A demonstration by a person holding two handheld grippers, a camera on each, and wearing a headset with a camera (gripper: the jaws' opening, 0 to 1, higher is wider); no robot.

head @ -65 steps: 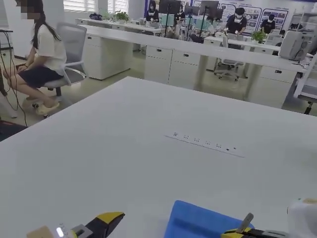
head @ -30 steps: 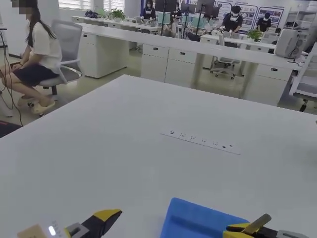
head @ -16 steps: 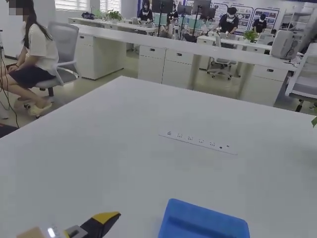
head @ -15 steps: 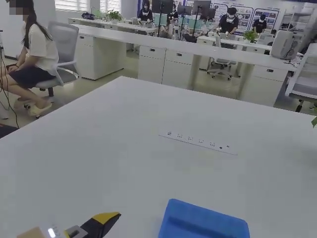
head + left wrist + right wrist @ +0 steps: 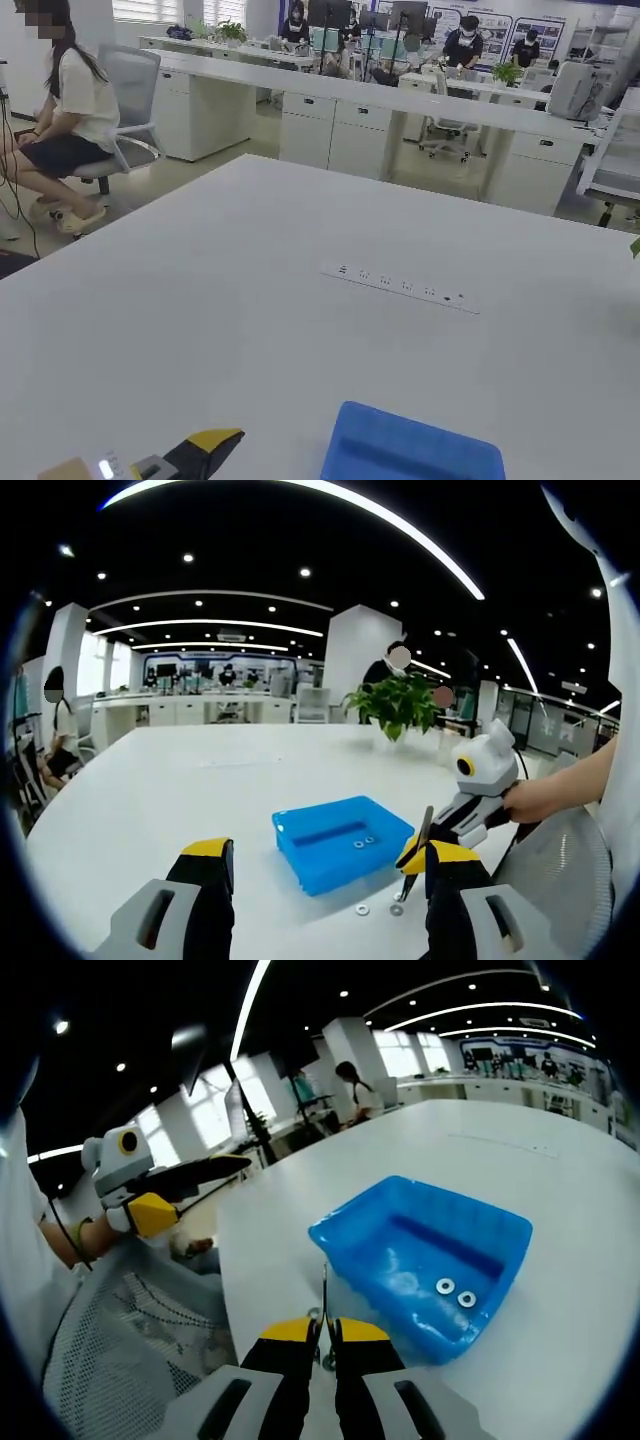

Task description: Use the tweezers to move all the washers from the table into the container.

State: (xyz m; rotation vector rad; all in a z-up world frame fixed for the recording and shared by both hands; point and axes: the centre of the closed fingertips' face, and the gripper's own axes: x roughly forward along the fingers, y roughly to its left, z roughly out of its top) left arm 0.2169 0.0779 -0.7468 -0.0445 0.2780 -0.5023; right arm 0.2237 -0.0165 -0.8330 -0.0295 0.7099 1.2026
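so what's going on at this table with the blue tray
A person is moving washers into the blue container using tweezers. The right tongs are shut on the tweezers, which point down toward the table beside the container. Inside it lie two washers, and two loose washers sit on the table near its edge. The left tongs are open and hold nothing.

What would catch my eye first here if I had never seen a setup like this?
The bright blue container on the white table stands out most, with two small washers lying inside it. Just in front of it, the right gripper, with its yellow-tipped jaws, is shut on slim tweezers. Two loose washers lie on the table by the container's near corner.
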